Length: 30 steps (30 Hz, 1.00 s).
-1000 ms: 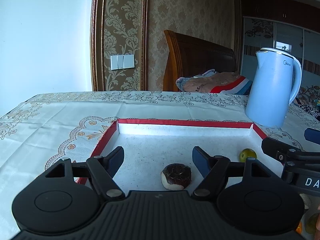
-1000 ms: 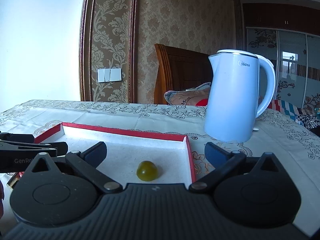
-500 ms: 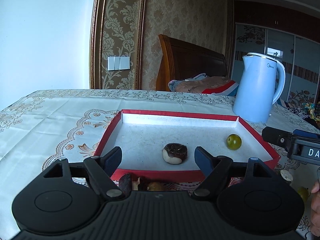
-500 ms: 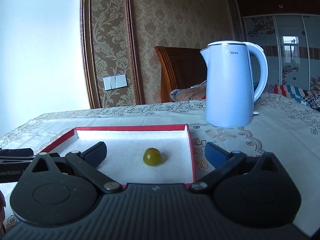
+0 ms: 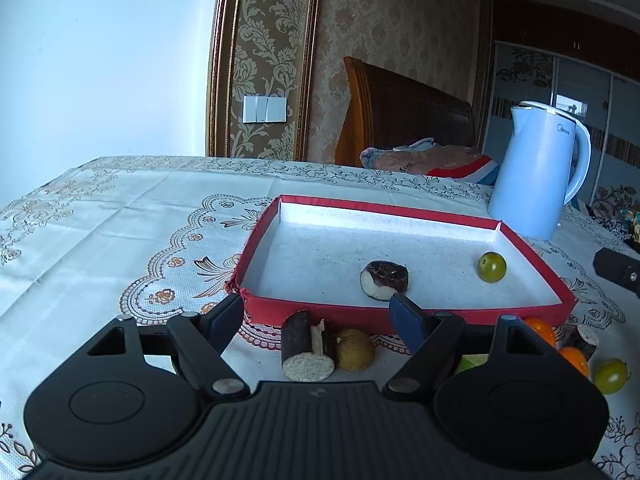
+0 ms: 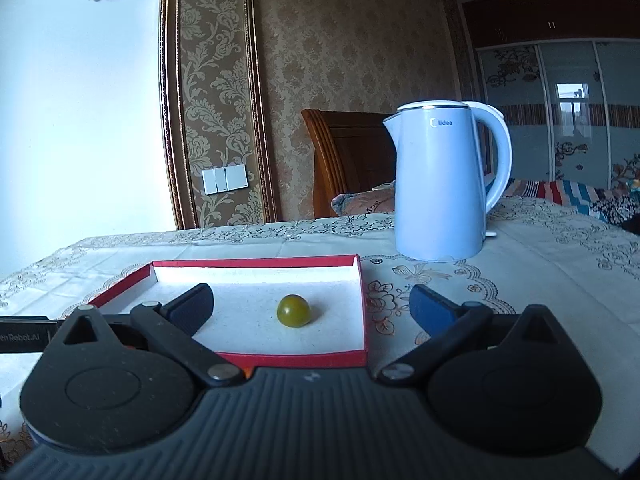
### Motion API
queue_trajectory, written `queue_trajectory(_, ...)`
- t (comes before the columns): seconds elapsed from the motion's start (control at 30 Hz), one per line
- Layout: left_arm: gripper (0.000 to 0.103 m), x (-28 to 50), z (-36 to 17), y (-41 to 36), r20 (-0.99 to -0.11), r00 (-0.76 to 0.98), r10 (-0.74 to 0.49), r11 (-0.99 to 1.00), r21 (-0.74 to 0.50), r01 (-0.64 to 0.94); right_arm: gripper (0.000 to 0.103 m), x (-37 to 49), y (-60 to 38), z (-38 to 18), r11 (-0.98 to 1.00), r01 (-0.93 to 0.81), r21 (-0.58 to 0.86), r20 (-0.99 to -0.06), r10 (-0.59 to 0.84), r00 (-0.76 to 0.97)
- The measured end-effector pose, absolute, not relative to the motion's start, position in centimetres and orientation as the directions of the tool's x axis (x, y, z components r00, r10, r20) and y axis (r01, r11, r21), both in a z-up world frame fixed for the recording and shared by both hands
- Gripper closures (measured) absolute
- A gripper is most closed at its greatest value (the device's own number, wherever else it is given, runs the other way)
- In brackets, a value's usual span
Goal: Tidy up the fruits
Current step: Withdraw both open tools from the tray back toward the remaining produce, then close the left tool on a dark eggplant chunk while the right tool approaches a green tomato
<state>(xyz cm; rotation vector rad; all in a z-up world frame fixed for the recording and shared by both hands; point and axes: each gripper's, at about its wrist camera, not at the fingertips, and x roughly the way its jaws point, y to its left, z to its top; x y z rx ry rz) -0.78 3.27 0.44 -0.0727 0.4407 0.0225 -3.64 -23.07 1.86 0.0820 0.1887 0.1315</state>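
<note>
Left wrist view showed the left gripper (image 5: pixel 316 314) with fingers wide over, seemingly, a cut cane piece (image 5: pixel 306 346) near the red tray (image 5: pixel 400 312), ready to collect. The right gripper (image 6: pixel 312 304) was likewise wide and empty, facing the green fruit (image 6: pixel 294 311).

The setting is a home bedroom doubling as a dining corner. A carved wooden headboard (image 5: pixel 404 116) with folded bedding (image 5: pixel 432 162) is standing at frame center, damask wallpaper (image 6: pixel 340 80) is covering the upper wall, and patterned wardrobe doors (image 6: pixel 560 120) are showing at right. An embroidered tablecloth (image 5: pixel 120 220) is covering the table, and an electric kettle (image 6: pixel 440 184) is standing on it.
</note>
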Motion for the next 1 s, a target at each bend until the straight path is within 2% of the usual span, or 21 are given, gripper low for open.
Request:
queue_trajectory(0.1, 0.023, -1.0, 0.3, 2.7, -0.425, 0.905, 0.023, 0.999, -0.013, -0.032, 0.0, -4.3, -24.1, 1.4, 0.99, -0.104, 0.097, -0.193, 0.121, 0.974)
queue_trajectory(0.2, 0.023, -1.4, 0.0, 2.9, -0.435, 0.9, 0.002, 1.0, -0.014, -0.009, 0.0, -5.4, -25.7, 0.6, 0.99, -0.08, 0.12, -0.206, 0.104, 0.973)
queue_trajectory(0.37, 0.023, -1.4, -0.3, 2.3, -0.457, 0.889, -0.025, 1.0, 0.003, 0.029, 0.0, -5.8, -28.7, -0.1, 0.979, -0.069, 0.191, -0.297, 0.125, 0.947)
queue_trajectory(0.6, 0.023, -1.3, -0.4, 2.2, -0.468, 0.883, -0.03, 0.999, 0.004, 0.036, 0.0, -7.0, -28.5, -1.1, 0.994, -0.08, 0.071, -0.377, 0.101, 0.92)
queue_trajectory(0.8, 0.023, -1.2, -0.5, 2.4, -0.475, 0.88, -0.028, 1.0, -0.004, 0.03, 0.0, -7.3, -25.5, -1.2, 0.989, -0.113, -0.1, -0.374, 0.068, 0.925)
queue_trajectory(0.83, 0.023, -1.2, -0.5, 2.4, -0.475, 0.879, -0.029, 1.0, -0.004, 0.031, 0.001, -7.1, -25.2, -1.3, 0.986, -0.117, -0.118, -0.386, 0.063, 0.92)
queue_trajectory(0.9, 0.023, -1.3, -0.4, 2.4, -0.473, 0.881, -0.029, 1.0, -0.005, 0.031, 0.01, -6.6, -24.9, -1.3, 0.984, -0.132, -0.122, -0.409, 0.071, 0.91)
queue_trajectory(0.97, 0.023, -1.3, -0.4, 2.4, -0.473, 0.881, -0.02, 1.0, 0.001, 0.023, 0.012, -5.7, -24.8, -1.4, 0.985, -0.137, -0.11, -0.454, 0.073, 0.888)
queue_trajectory(1.0, 0.023, -1.2, -0.5, 2.4, -0.477, 0.879, -0.015, 1.0, 0.004, 0.019, 0.018, -5.2, -24.8, -1.6, 0.985, -0.14, -0.1, -0.477, 0.076, 0.876)
